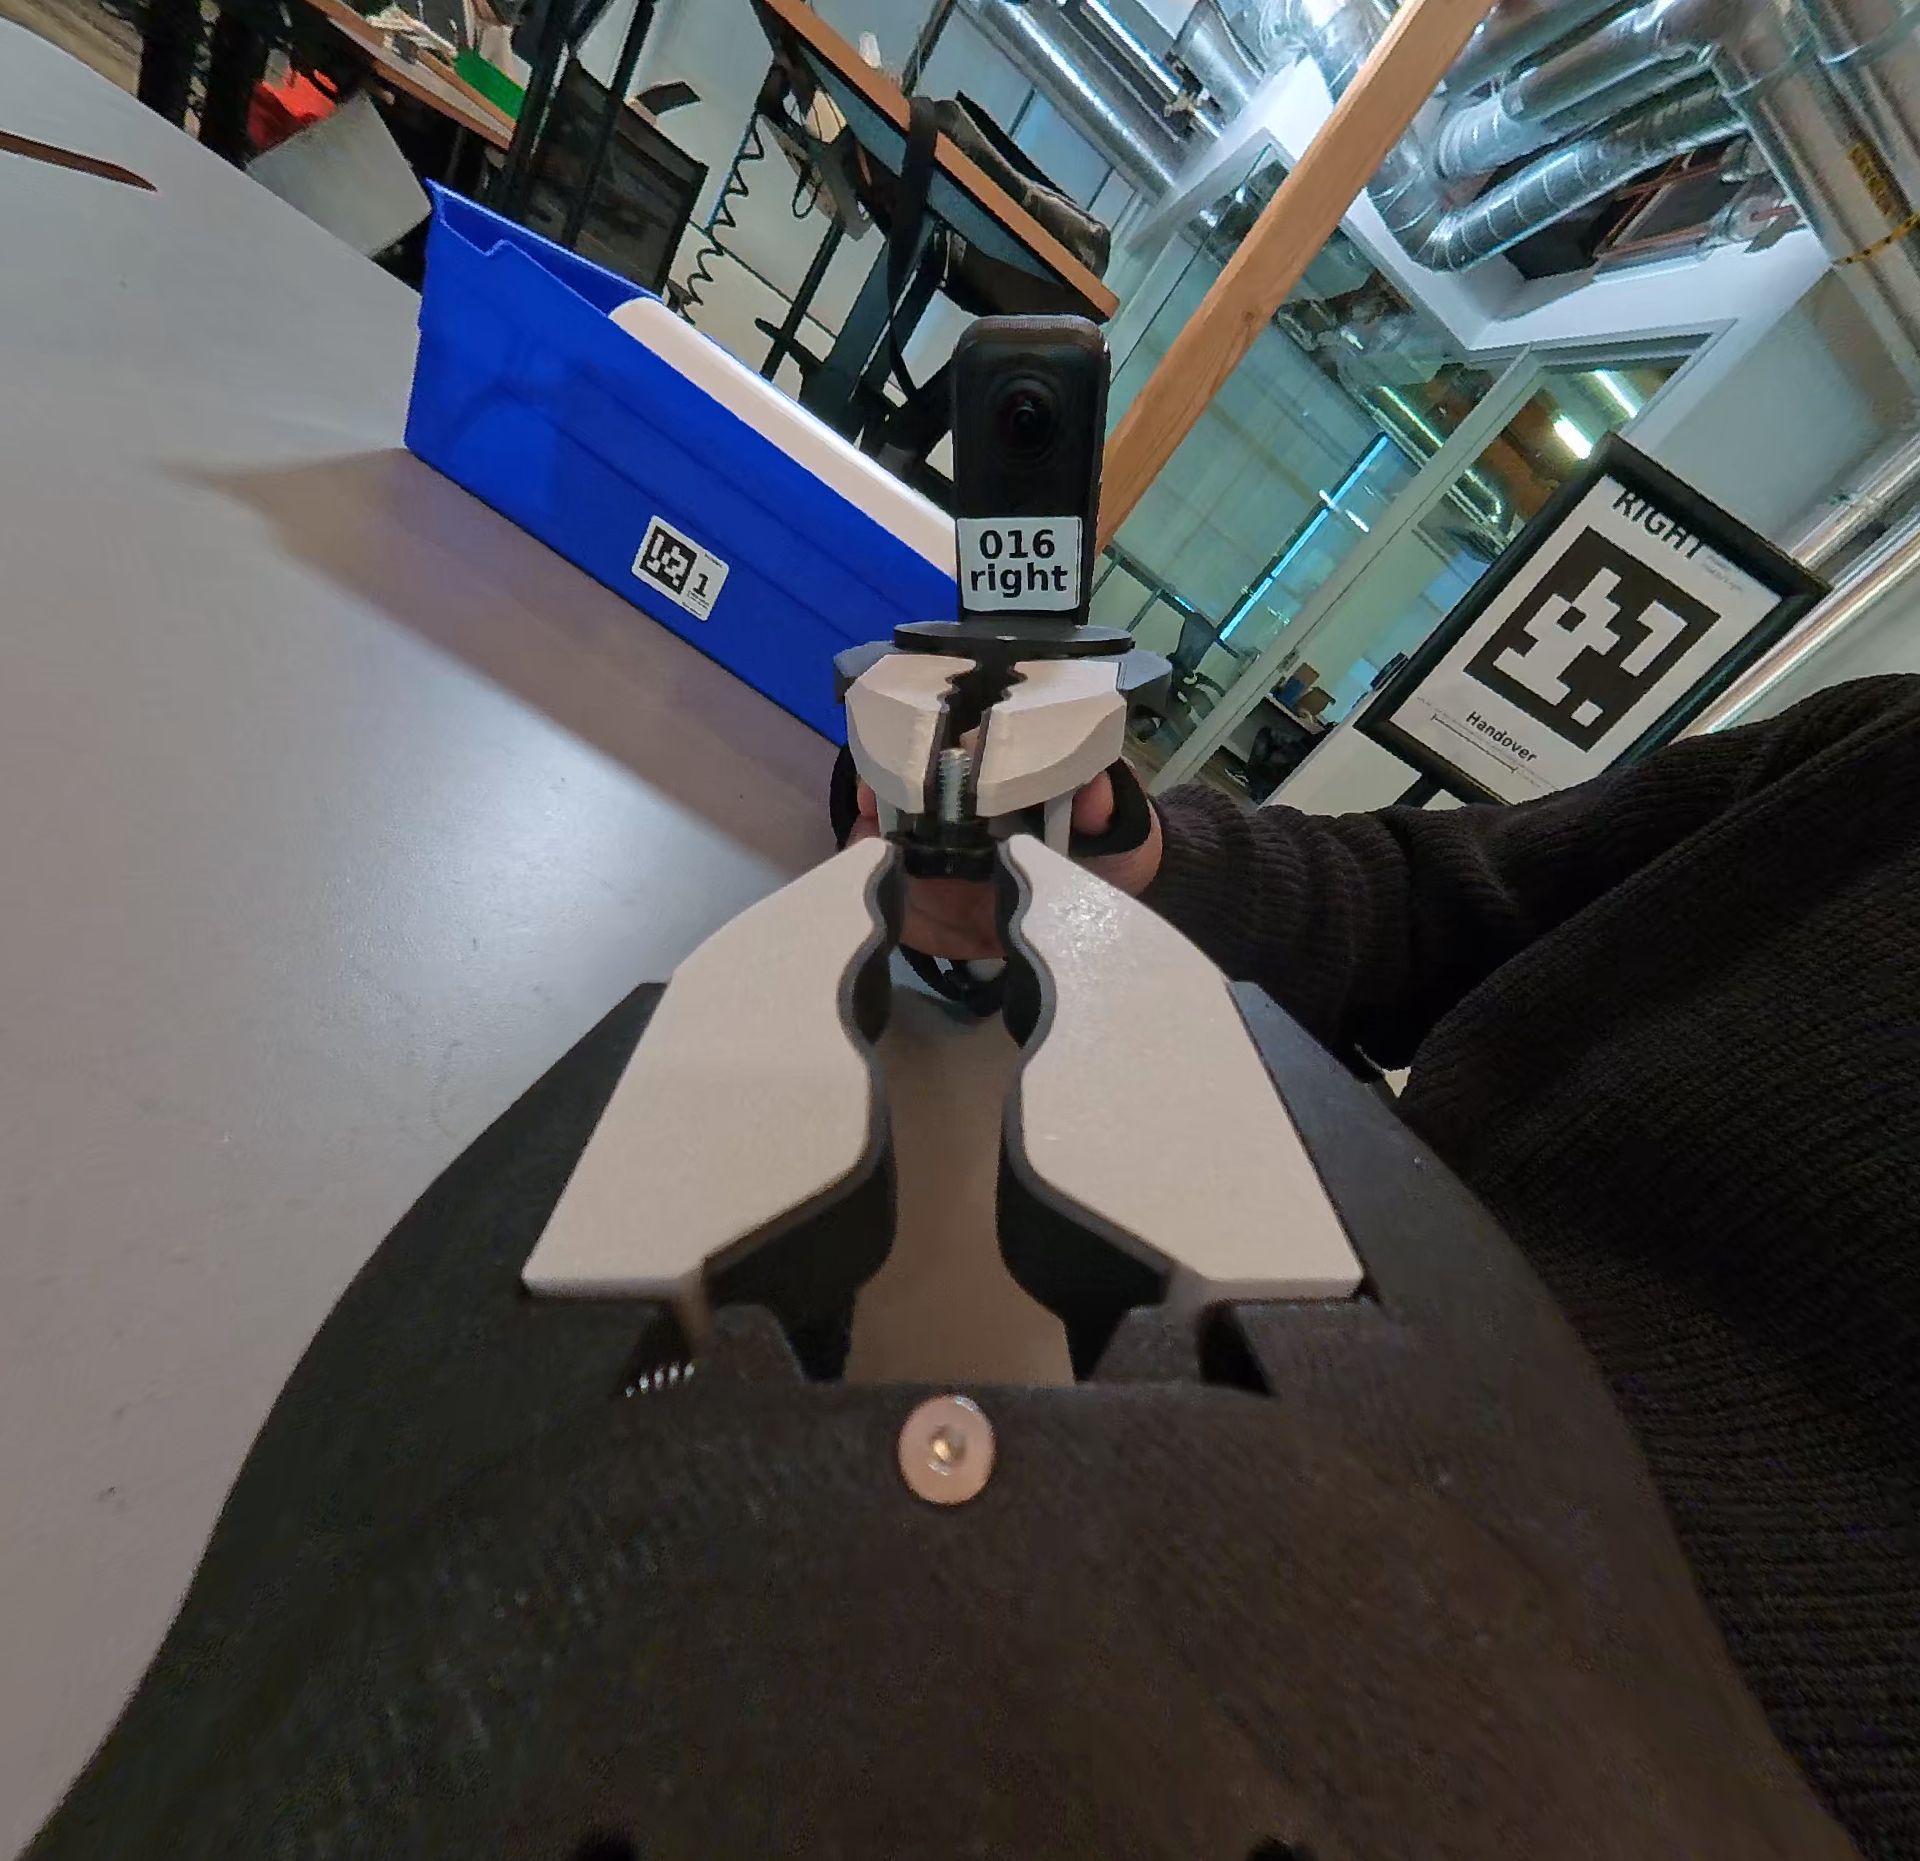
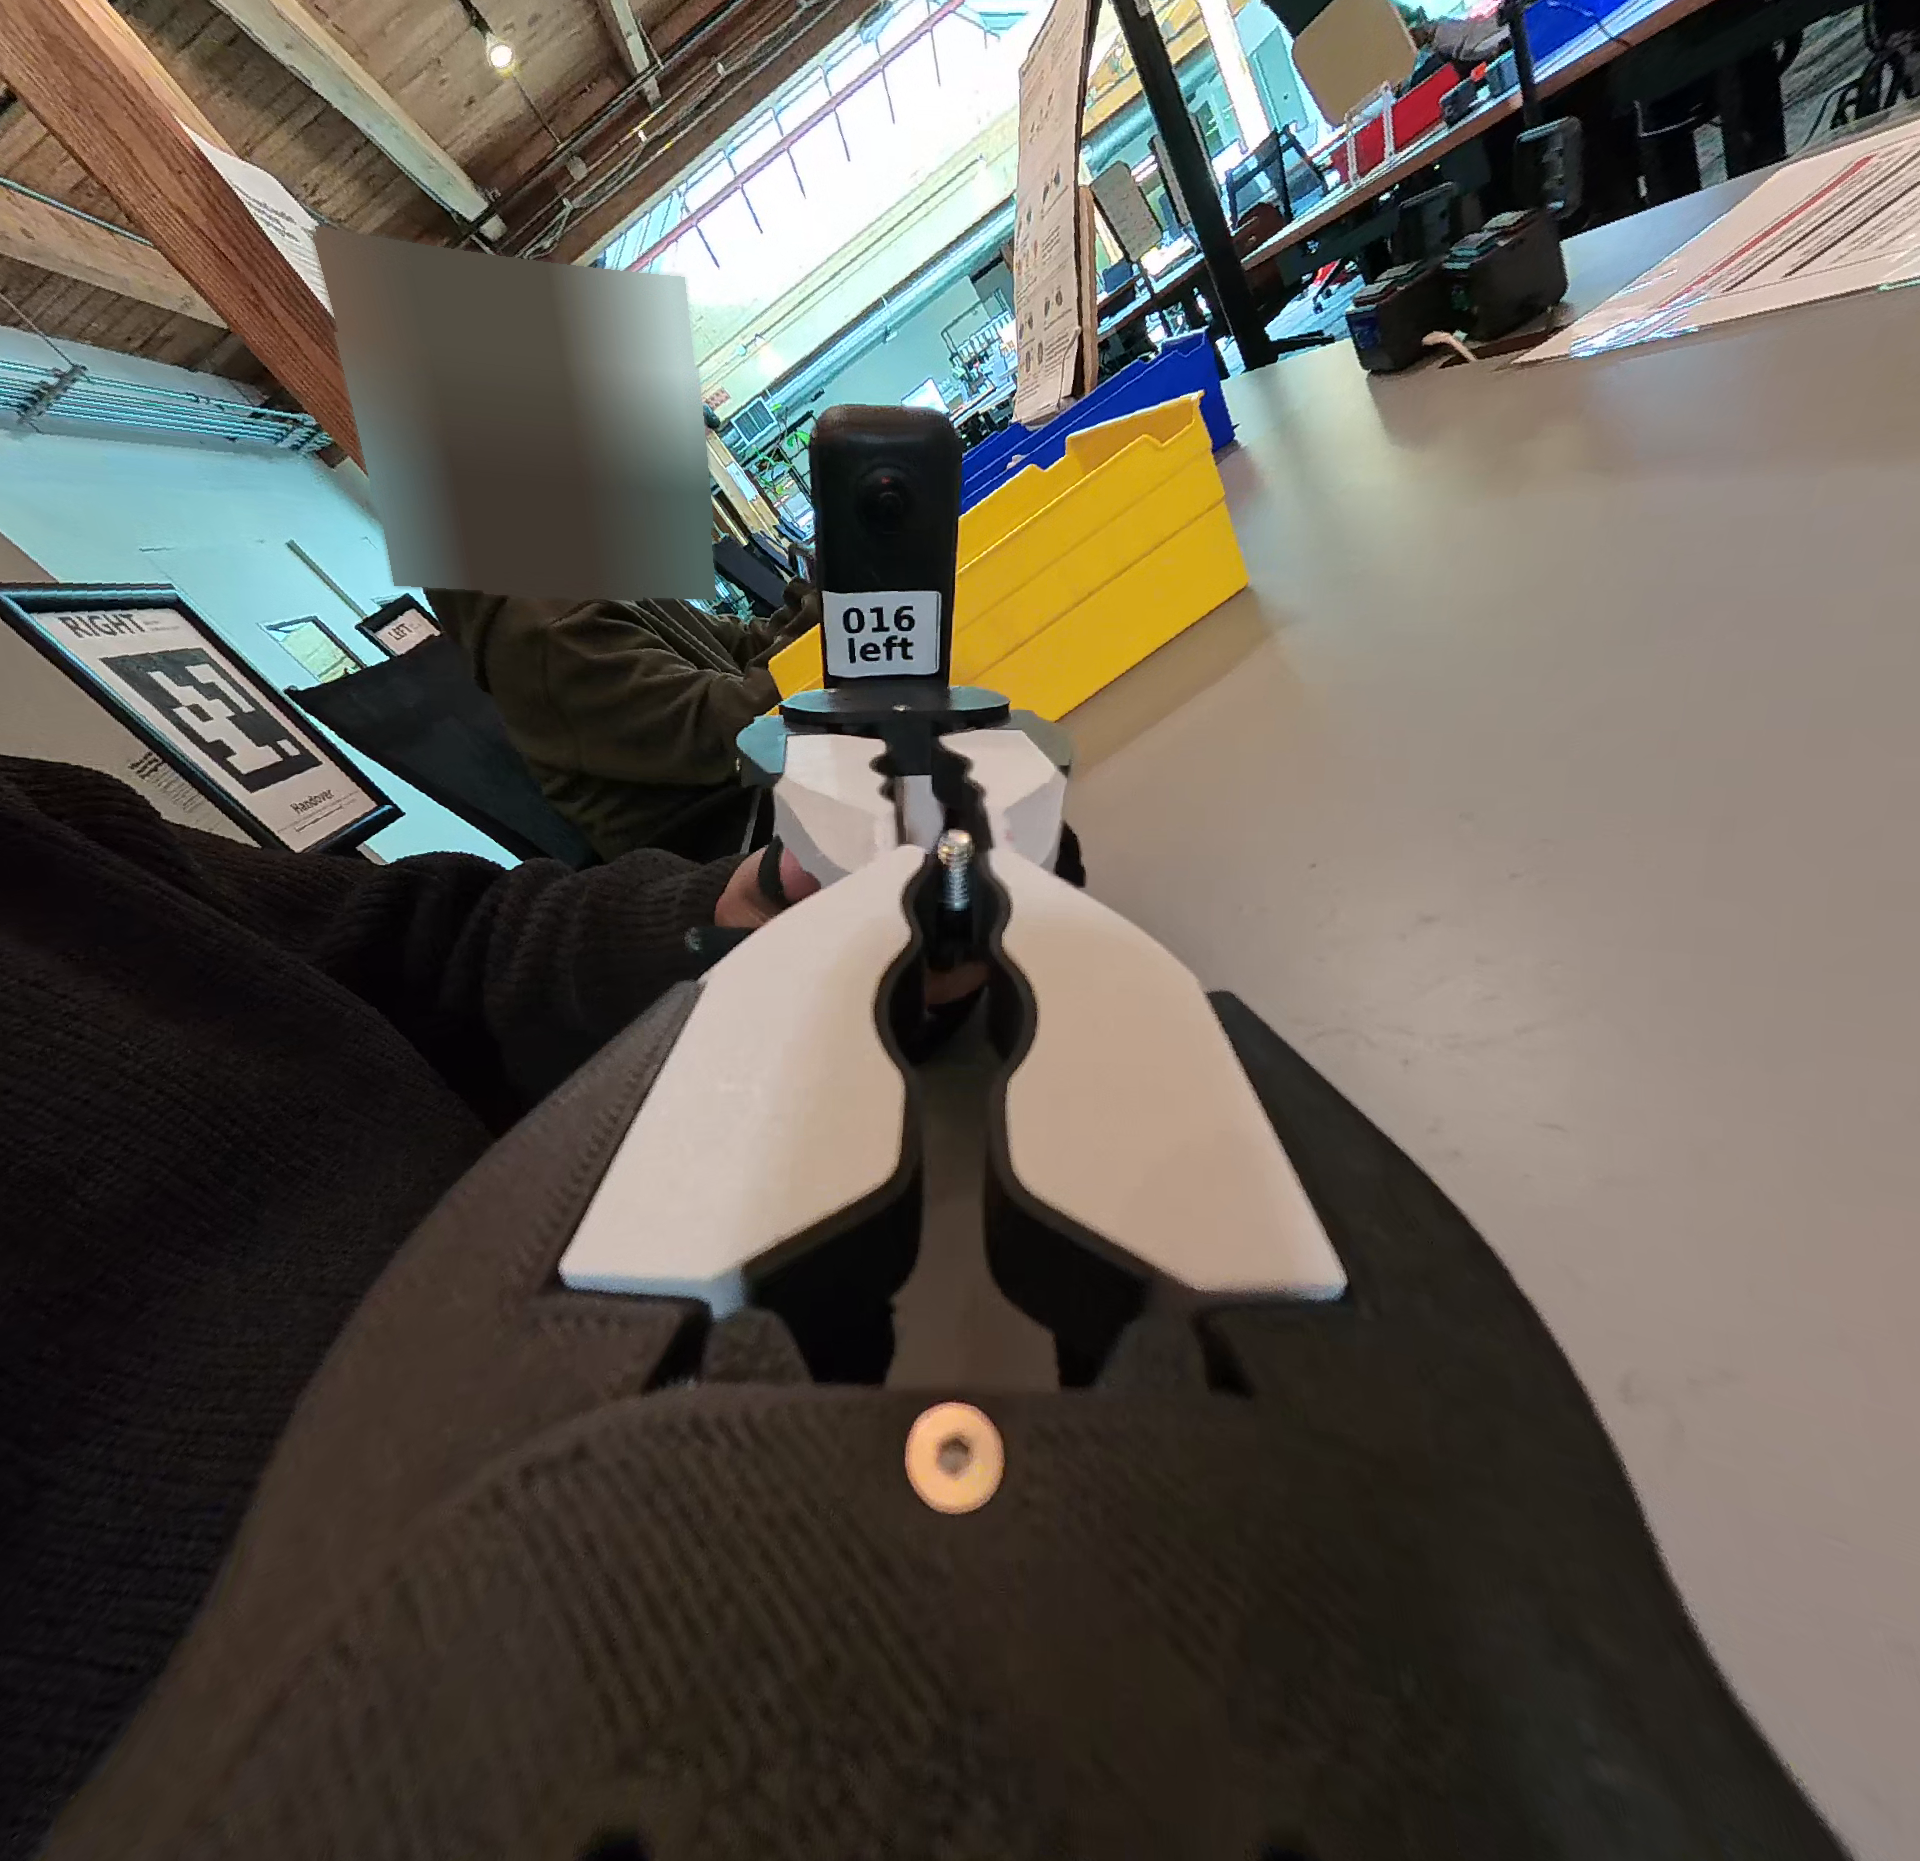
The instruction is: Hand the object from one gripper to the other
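Two white-fingered grippers meet tip to tip at frame centre, mid-handover: left gripper (image 1: 943,853) fingers pinch the small silver threaded bolt (image 1: 954,785) at its black base; right gripper (image 2: 956,881) fingers look closed around its shank. Next, probably: one side releases.

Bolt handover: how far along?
Done: both grippers sit tip to tip, with the bolt between them. In hand: the left hand-held gripper pinches the bolt's black base. The thread reaches between the fingers of the right hand-held gripper, but I can't tell if they clamp it. Left: one side must release. The pictures don't show which one gives.
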